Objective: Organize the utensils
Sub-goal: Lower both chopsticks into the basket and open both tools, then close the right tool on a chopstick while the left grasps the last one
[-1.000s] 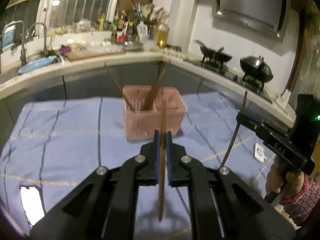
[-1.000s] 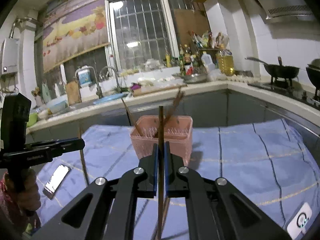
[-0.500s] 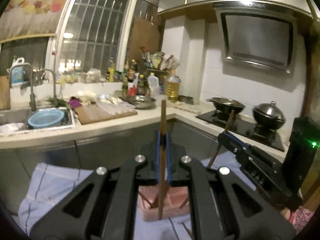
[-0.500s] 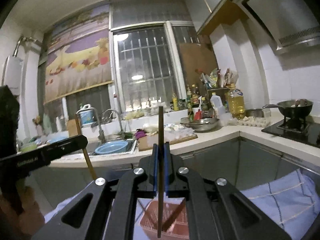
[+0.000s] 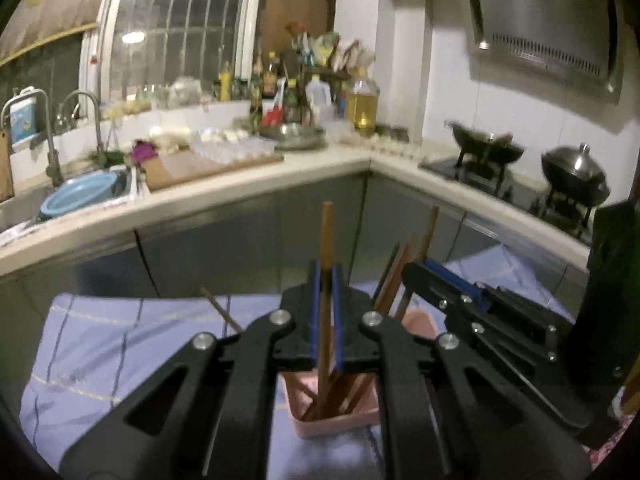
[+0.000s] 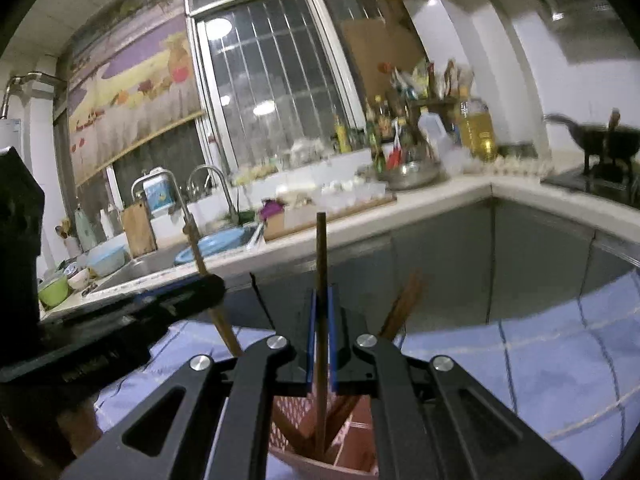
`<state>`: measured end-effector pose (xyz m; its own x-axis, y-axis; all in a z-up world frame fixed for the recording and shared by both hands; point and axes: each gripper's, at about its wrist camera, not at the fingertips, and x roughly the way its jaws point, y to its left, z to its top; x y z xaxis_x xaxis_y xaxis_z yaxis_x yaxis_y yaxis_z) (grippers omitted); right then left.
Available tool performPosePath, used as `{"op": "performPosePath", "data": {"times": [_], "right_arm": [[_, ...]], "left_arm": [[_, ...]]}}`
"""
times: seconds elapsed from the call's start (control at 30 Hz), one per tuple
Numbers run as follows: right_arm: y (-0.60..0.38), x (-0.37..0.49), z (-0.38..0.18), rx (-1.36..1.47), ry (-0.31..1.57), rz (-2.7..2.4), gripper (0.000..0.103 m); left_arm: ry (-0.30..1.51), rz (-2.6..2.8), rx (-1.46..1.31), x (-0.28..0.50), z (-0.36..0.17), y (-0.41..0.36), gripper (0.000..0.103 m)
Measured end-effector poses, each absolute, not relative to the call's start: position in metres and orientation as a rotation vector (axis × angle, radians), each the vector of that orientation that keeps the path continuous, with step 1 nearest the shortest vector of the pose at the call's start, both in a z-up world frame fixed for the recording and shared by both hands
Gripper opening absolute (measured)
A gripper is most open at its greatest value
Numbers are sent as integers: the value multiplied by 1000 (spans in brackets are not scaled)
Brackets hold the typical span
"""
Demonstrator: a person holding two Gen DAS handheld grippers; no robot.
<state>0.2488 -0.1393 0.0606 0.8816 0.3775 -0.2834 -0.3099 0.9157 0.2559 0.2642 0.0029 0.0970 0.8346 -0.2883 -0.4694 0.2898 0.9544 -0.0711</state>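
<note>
Pink plastic basket (image 5: 336,420) lay below; I held both grippers (image 5: 325,312) (image 6: 320,332) clenched on wooden chopsticks (image 5: 326,240) (image 6: 320,256), insertion under way; releasing seemed next.

Both grippers now hang over the pink basket (image 5: 336,420) at 6 o'clock, each chopstick tip (image 5: 320,400) dipping inside it; a second ago they were short of it.
</note>
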Motion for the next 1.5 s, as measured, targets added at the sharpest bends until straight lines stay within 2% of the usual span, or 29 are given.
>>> {"op": "performPosePath", "data": {"times": [0.1,0.17,0.23,0.3,0.37,0.63,0.8,0.9,1.03,1.1,1.17,1.27,1.5], "right_arm": [[-138,254,47,225,403,371,7],[-140,252,40,239,441,368,9],[-142,248,40,246,453,364,13],[-146,238,43,260,444,362,24],[-149,226,49,265,418,348,46],[-160,173,82,251,283,302,50],[-172,127,90,279,203,275,51],[-182,100,74,301,208,249,51],[-188,78,30,287,334,217,51],[-187,74,0,260,456,210,50],[-186,71,-24,236,546,208,39],[-181,65,-52,200,659,204,30],[-162,59,-87,96,791,221,20]], "left_arm": [[526,-281,30,263,77,-6,7],[539,-257,34,258,67,-8,20],[524,-231,14,249,66,-5,37],[490,-205,-13,233,70,0,41],[457,-193,-34,217,77,5,45],[318,-146,-82,153,109,20,52],[300,-174,-94,118,110,27,52],[330,-196,-87,105,97,28,52],[435,-234,-74,93,60,27,52],[502,-250,-59,93,37,24,52],[562,-257,-59,94,19,24,52],[643,-269,-76,93,-8,26,52],[785,-272,-124,100,-47,40,52]]}}
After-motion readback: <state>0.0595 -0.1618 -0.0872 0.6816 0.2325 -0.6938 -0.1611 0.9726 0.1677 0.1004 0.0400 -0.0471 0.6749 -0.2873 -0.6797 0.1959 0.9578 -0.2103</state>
